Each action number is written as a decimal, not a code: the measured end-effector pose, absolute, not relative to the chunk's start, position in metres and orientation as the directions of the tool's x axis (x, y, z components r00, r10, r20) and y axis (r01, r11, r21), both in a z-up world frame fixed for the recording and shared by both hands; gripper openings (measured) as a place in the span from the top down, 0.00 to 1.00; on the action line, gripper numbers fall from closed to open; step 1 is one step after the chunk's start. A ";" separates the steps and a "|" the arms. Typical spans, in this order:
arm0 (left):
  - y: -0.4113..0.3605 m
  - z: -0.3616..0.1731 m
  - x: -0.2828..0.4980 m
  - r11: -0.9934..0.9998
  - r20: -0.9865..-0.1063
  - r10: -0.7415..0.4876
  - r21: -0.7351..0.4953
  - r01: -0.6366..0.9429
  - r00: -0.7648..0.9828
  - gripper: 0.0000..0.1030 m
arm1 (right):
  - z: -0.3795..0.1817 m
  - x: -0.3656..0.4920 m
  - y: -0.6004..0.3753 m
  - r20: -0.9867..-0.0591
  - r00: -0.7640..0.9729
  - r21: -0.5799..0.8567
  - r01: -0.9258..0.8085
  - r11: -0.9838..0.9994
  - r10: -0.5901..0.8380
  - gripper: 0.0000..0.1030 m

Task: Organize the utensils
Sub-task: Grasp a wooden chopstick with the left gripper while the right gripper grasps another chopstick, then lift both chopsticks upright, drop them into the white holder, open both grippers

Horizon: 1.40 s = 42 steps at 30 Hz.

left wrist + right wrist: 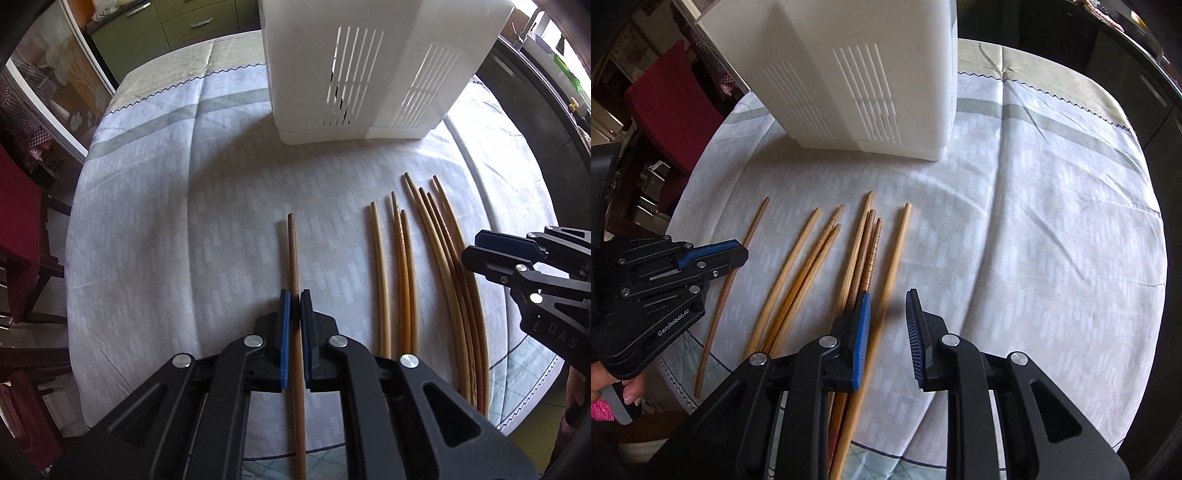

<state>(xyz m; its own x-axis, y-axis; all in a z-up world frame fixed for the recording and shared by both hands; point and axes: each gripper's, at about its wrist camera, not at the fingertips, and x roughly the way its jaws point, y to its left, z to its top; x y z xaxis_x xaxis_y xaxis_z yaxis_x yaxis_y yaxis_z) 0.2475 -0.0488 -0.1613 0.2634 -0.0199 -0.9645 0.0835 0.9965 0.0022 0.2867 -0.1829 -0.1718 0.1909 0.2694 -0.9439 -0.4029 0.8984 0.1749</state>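
My left gripper [294, 295] points down at the table and is shut on a single dark brown chopstick [293, 254] that lies apart from the others. The same gripper [743, 253] and chopstick [755, 225] show at the left of the right wrist view. Several lighter chopsticks [400, 277] lie side by side to the right. My right gripper [888, 297] hovers over the bundle [812, 258], jaws apart. The outermost pale chopstick [897, 251] runs between them close to the left pad [862, 332], and the right pad stays clear of it. Behind stands a white slotted utensil holder [369, 74].
A pale checked tablecloth [1052, 240] covers the round table. A red chair [18, 221] stands off the table's left side and green cabinets [166, 29] line the back. A person's hand [628, 391] holds the left gripper's handle.
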 end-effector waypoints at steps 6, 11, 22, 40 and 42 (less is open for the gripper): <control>-0.050 -0.161 0.241 0.995 -0.972 -0.024 -0.001 0.098 0.235 0.93 | -0.174 0.290 -0.162 -0.960 0.211 0.083 -0.410 0.908 0.183 0.83; -0.053 -0.160 0.240 0.994 -0.972 -0.022 0.004 0.110 0.234 0.94 | -0.175 0.289 -0.146 -0.960 0.247 0.014 -0.418 0.908 0.128 0.92; -0.034 -0.135 0.236 0.993 -0.953 -0.072 -0.042 0.107 0.293 0.95 | -0.128 0.274 -0.178 -0.903 0.316 0.155 -0.391 0.907 0.291 0.94; -0.029 -0.028 0.165 0.985 -0.820 -0.126 -0.038 0.167 0.558 0.95 | -0.029 0.191 -0.240 -0.729 0.521 0.218 -0.439 0.872 0.445 0.94; -0.027 -0.021 0.157 0.984 -0.808 -0.134 -0.039 0.175 0.574 0.95 | -0.023 0.184 -0.239 -0.720 0.528 0.220 -0.442 0.869 0.451 0.94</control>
<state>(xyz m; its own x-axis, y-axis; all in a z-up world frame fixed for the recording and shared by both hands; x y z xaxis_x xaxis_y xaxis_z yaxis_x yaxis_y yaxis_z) 0.1571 -0.0272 -0.0209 0.5739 -0.1344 -0.8078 0.1751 0.9838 -0.0393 0.1842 -0.2391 -0.0230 0.5275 0.4506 -0.7202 -0.4424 0.8694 0.2200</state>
